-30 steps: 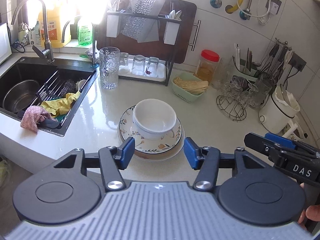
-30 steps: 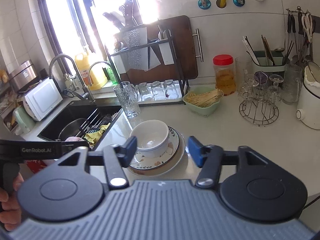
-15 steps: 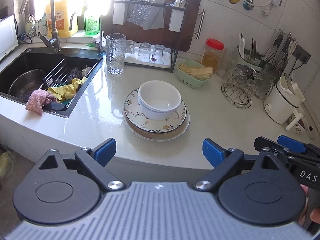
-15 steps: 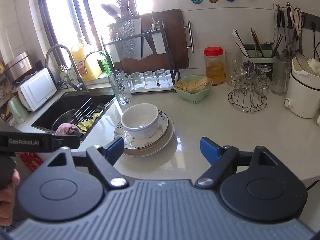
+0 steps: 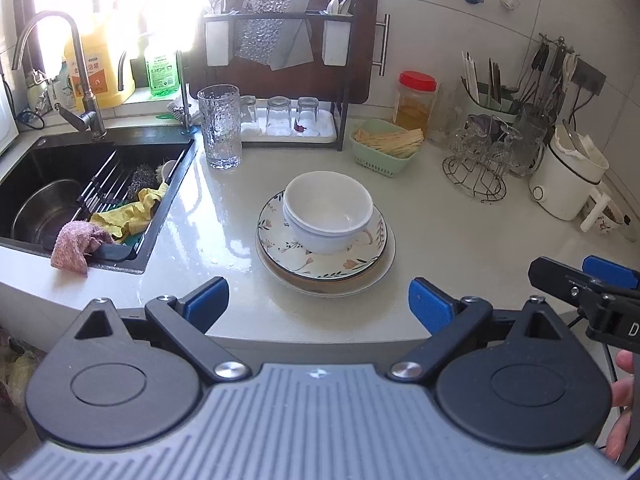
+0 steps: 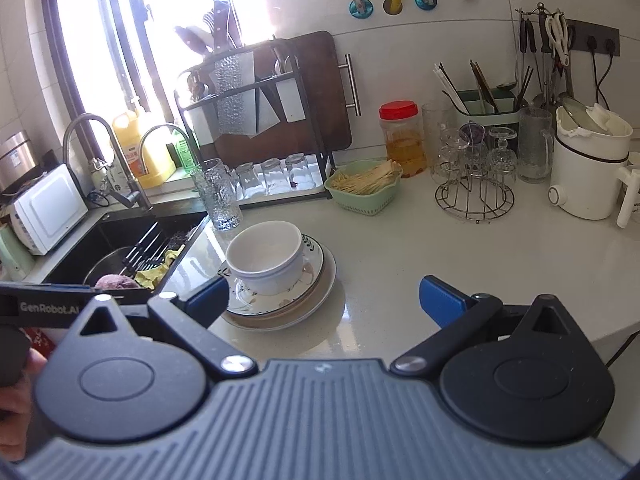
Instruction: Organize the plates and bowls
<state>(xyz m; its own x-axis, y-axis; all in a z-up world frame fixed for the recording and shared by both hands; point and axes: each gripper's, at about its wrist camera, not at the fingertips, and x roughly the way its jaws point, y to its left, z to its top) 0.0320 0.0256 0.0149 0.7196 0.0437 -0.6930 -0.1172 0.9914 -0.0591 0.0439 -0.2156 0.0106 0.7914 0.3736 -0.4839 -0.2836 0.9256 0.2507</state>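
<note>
Now the left tool (image 5: 318, 302) is spreading its jaws, nothing between them; white bowls (image 5: 328, 210) are sitting nested on stacked plates (image 5: 324, 256) on the surface (image 5: 460, 248); the right tool (image 6: 324, 300) is widening too, empty.

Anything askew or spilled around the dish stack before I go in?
No spill or damage shows. The bowls sit off-centre on the plates, toward the back, and a pink cloth droops over the sink rim.
</note>
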